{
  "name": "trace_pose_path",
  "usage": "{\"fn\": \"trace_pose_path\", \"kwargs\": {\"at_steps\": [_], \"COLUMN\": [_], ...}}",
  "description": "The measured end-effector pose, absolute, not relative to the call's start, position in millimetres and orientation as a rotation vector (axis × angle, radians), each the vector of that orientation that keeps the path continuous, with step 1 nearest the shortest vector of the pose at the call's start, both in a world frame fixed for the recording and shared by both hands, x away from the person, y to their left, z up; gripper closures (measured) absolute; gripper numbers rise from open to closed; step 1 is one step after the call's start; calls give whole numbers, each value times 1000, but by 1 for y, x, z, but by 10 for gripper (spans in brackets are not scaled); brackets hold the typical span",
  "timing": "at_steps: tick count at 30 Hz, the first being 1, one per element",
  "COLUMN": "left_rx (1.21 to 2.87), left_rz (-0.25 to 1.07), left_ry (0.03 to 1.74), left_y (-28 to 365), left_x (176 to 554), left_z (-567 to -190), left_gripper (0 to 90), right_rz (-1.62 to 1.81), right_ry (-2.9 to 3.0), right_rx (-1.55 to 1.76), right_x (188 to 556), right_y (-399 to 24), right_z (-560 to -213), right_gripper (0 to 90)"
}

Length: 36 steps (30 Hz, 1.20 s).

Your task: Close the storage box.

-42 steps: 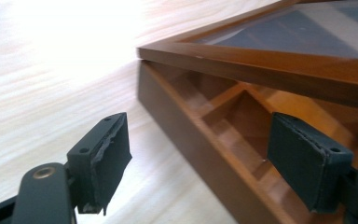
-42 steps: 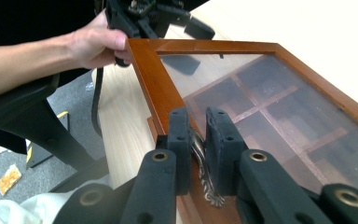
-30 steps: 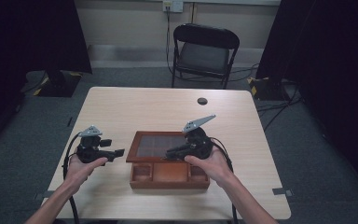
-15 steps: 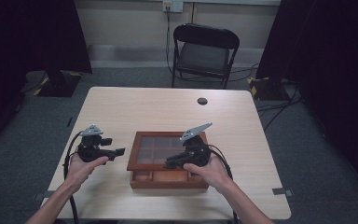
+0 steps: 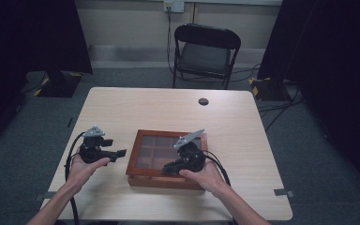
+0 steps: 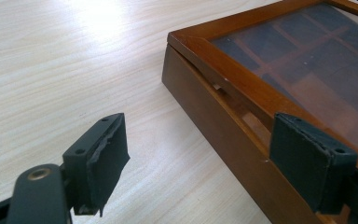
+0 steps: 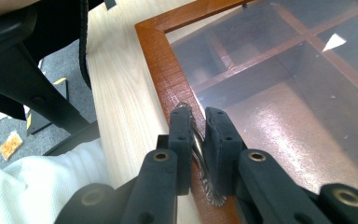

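Note:
A brown wooden box (image 5: 168,180) with a glass lid (image 5: 155,152) lies at the front middle of the table. My right gripper (image 5: 167,169) is over its front edge, shut on a small metal pull (image 7: 211,196) fixed to the lid's frame (image 7: 161,51). Divided compartments show through the glass. The lid (image 6: 242,79) rests slightly ajar, with a thin gap along the box's side (image 6: 214,121). My left gripper (image 5: 122,153) is held open just left of the box; nothing lies between its pads (image 6: 103,154), and it is not touching the wood.
The light wooden table (image 5: 145,108) carries a small black round object (image 5: 203,101) at its far side. A black folding chair (image 5: 205,51) stands beyond the far edge. Grey floor and dark curtains surround the table.
My right gripper has sunk with the lid, which has come down over the front compartments that were open to view before. The left gripper has stayed where it was.

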<state>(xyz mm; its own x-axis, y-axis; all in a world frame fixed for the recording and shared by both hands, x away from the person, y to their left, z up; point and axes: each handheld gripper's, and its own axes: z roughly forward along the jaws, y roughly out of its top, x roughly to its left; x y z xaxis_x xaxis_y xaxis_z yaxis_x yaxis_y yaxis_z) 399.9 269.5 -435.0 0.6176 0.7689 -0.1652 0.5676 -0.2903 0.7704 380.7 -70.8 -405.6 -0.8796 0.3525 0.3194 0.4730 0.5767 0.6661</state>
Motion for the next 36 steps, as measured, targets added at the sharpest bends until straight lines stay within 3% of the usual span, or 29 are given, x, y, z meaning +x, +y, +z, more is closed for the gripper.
{"fn": "trace_pose_path", "kwargs": {"at_steps": [21,22,23,25,28,31,33,36], "left_rx": [2016,2020,2021,2027,2031,2030,2028,2038], "left_rz": [314,312,304,286,285,284,285,287], "left_ry": [1068,1069,1067,1061,1086,1084,1085,1115], "left_y": [271,271,271,271,272,273,275,279], "left_x": [402,402,403,403,404,404,403,404], "left_z": [-442,-442,-443,-444,-445,-445,-445,-449], "left_gripper": [188,185,185,158,160,160,160,159], "right_rz": [-1121,-1153,-1153,-1199,-1314,-1338,-1355,-1409], "right_ry": [-2656,-2649,-2649,-2646,-2631,-2628,-2621,-2615], "right_rx": [-716,-731,-731,-801,-946,-1048,-1162,-1384], "right_x": [380,379,379,379,381,384,388,392], "right_y": [-65,-67,-67,-73,-97,-113,-131,-171], "right_z": [-430,-430,-430,-426,-415,-412,-408,-406], "right_gripper": [820,744,744,545,385,321,207,144]}}
